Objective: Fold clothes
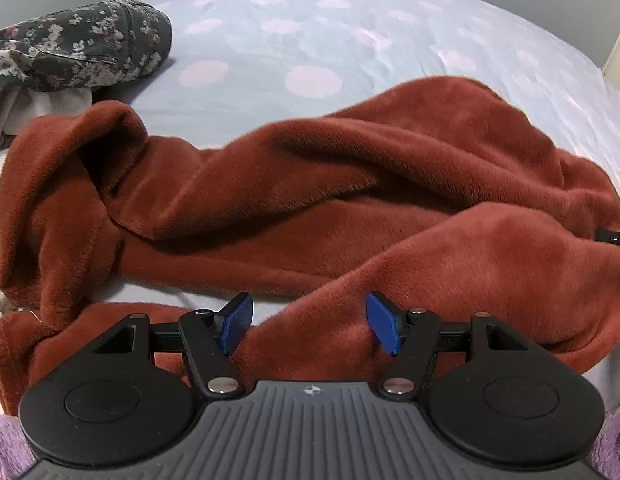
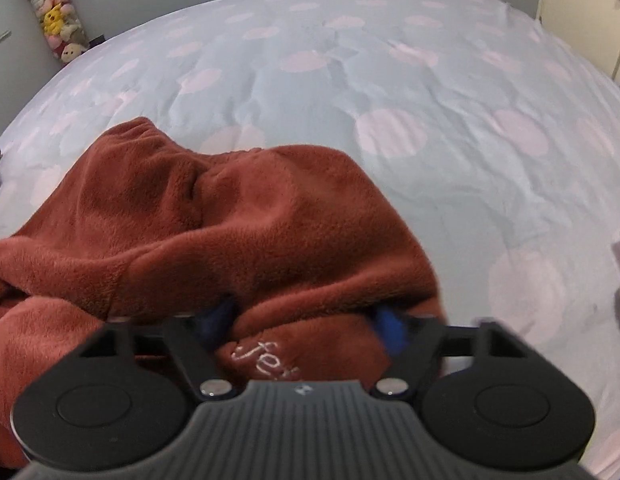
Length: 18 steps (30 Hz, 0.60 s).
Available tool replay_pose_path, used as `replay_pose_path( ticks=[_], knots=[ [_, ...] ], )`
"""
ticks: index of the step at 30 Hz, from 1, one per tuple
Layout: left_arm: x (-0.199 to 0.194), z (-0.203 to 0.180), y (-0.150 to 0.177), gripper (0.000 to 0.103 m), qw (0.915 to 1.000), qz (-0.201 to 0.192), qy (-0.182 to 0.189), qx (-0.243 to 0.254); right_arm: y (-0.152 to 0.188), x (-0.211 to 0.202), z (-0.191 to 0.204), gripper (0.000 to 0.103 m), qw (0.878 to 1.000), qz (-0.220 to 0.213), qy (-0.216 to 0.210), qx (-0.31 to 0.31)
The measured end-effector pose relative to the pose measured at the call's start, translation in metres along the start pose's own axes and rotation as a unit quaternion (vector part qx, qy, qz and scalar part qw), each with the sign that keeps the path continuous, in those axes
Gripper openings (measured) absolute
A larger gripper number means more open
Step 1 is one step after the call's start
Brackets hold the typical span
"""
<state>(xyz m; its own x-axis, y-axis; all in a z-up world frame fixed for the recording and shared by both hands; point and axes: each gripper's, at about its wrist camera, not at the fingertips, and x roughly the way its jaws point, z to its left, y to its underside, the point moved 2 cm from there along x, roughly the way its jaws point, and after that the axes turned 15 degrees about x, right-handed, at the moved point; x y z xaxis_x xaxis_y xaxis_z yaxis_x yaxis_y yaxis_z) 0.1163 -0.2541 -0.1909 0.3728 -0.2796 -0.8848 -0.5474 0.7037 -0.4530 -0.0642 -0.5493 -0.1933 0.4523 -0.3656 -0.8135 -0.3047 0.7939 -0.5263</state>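
The left gripper stands wide apart over a fold of the rust fleece garment. The right gripper is spread wide too, fleece bunched between and over its fingers. The garment lies crumpled on the dotted bedsheet, with a floral garment beyond.

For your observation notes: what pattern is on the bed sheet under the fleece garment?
The sheet is pale blue with large pink dots, seen best in the right wrist view.

Bed in pale blue, pink-dotted sheet; rust fleece garment rumpled across it, dark floral garment near.
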Motion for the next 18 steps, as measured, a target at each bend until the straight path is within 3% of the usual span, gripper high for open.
replay_pose_path(
  ticks=[1, 8, 13, 15, 18],
  knots=[
    [0.001, -0.001, 0.001, 0.062, 1.0000, 0.001, 0.001, 0.000, 0.001, -0.005, 0.001, 0.031, 1.000, -0.006, 0.001, -0.011],
    [-0.015, 0.004, 0.002, 0.062, 0.9998, -0.017, 0.003, -0.003, 0.004, -0.052, -0.018, 0.010, 0.997, -0.069, 0.036, -0.027],
    [-0.028, 0.007, 0.000, 0.062, 0.9995, -0.032, -0.004, -0.009, -0.002, -0.086, -0.073, 0.008, 0.987, -0.111, 0.113, 0.010],
    [-0.033, 0.010, -0.002, 0.062, 0.9992, -0.038, -0.005, -0.012, -0.006, -0.100, -0.097, 0.000, 0.981, -0.126, 0.145, 0.027],
    [-0.036, 0.015, -0.004, 0.062, 0.9988, -0.044, -0.008, -0.019, -0.012, -0.121, -0.138, 0.000, 0.972, -0.141, 0.177, 0.064]
  ],
)
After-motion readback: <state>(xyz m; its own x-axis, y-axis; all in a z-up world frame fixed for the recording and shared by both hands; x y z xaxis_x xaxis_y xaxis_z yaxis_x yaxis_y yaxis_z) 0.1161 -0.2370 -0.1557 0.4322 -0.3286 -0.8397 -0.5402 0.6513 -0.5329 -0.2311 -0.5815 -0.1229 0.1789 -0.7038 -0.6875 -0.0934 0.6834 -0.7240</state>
